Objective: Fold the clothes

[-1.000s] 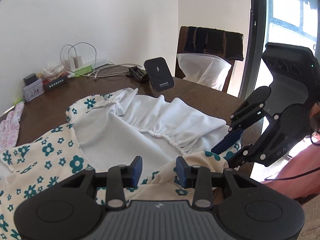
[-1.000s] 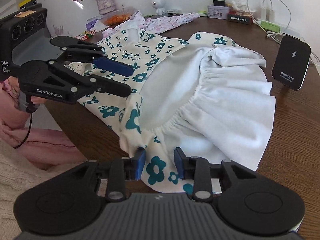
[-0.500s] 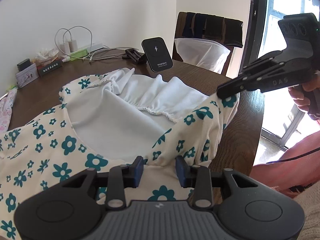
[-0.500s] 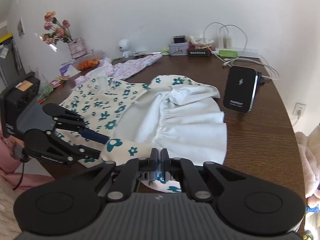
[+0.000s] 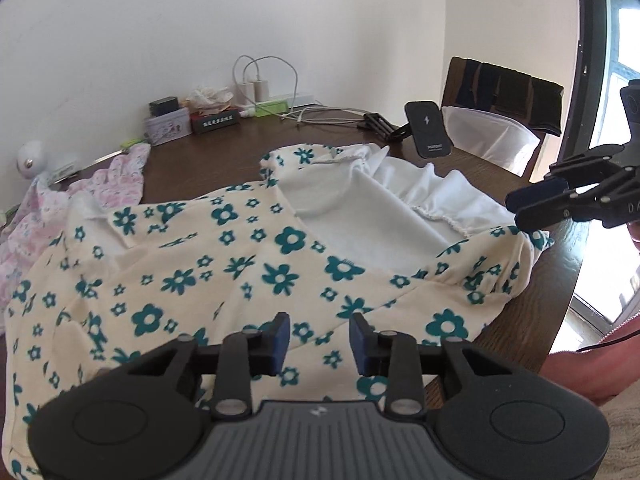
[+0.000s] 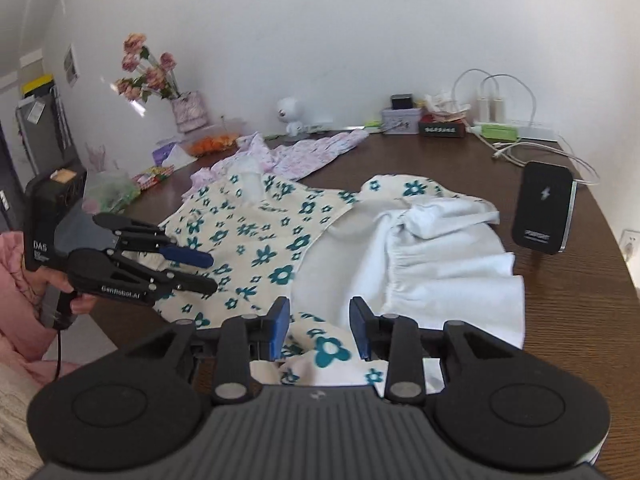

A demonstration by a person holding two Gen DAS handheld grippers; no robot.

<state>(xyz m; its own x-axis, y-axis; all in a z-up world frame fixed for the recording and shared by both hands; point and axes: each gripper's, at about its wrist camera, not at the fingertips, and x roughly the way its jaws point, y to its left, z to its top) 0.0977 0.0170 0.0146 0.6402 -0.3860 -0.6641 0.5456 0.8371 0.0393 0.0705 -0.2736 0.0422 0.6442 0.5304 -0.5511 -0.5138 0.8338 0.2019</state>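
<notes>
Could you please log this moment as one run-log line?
task: fold clothes | floral dress: spread on table, white lining up | left hand-held gripper: closing, nothing gripped | right hand-held gripper: opening over hem

Plain white walls (image 5: 280, 20) behind a dark wooden table (image 6: 580, 280). Wooden chair (image 5: 500, 92) at the far edge, draped with dark cloth. Dark-framed window (image 5: 592, 80) at right, admitting bright daylight. Wall socket (image 6: 629, 240) low down.
</notes>
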